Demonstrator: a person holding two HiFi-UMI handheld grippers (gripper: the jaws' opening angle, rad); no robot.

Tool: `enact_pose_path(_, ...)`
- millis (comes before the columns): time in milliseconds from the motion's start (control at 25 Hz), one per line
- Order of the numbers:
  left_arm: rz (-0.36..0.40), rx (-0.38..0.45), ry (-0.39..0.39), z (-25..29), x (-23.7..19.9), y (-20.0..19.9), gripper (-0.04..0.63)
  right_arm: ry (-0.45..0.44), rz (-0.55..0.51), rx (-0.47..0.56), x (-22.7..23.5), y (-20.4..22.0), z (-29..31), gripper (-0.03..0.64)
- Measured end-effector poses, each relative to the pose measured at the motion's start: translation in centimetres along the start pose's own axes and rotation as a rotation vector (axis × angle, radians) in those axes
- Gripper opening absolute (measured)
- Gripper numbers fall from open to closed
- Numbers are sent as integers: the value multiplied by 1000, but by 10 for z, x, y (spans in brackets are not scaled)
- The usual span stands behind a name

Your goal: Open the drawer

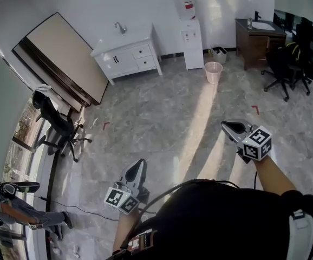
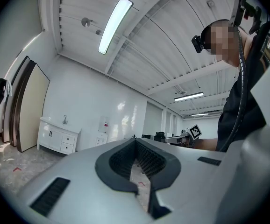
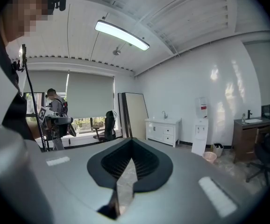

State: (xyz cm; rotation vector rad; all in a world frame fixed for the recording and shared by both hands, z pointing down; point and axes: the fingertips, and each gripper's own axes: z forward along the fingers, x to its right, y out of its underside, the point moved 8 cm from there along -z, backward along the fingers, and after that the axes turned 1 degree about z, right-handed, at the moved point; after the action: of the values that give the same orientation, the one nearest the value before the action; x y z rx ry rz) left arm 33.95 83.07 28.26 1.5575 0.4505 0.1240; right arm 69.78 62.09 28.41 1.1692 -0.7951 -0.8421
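A white sink cabinet [image 1: 126,53] with two small drawers [image 1: 143,56] on its right side stands against the far wall. It also shows far off as the cabinet [image 2: 59,139] in the left gripper view and the cabinet [image 3: 164,130] in the right gripper view. My left gripper [image 1: 140,167] hovers over the marble floor, several steps from the cabinet, jaws together and nothing held. My right gripper [image 1: 233,127] is ahead and to the right, jaws likewise together and bare. Both the left gripper [image 2: 136,141] and the right gripper [image 3: 131,141] point level across the room.
A water dispenser [image 1: 190,37] and a pink bin [image 1: 213,72] stand right of the cabinet. A brown vanity [image 1: 256,39] and black office chairs [image 1: 286,64] fill the right corner. A large board [image 1: 64,58] leans at left by another chair [image 1: 56,126]. A second person [image 1: 15,210] is at lower left.
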Motion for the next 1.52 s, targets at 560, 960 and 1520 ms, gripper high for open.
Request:
enact_pose_path(560, 16, 33, 81, -25, -184, -51, -9, 96, -32, 44, -67, -51, 144, -2)
enact_pose_path(960, 2, 6, 74, -48, -305, -57, -9, 93, -5, 22, -102, -47, 261, -2)
enact_pose_path(1520, -12, -4, -4, 25, -341, -56, -9, -8, -3, -2, -17, -63, 341, -2)
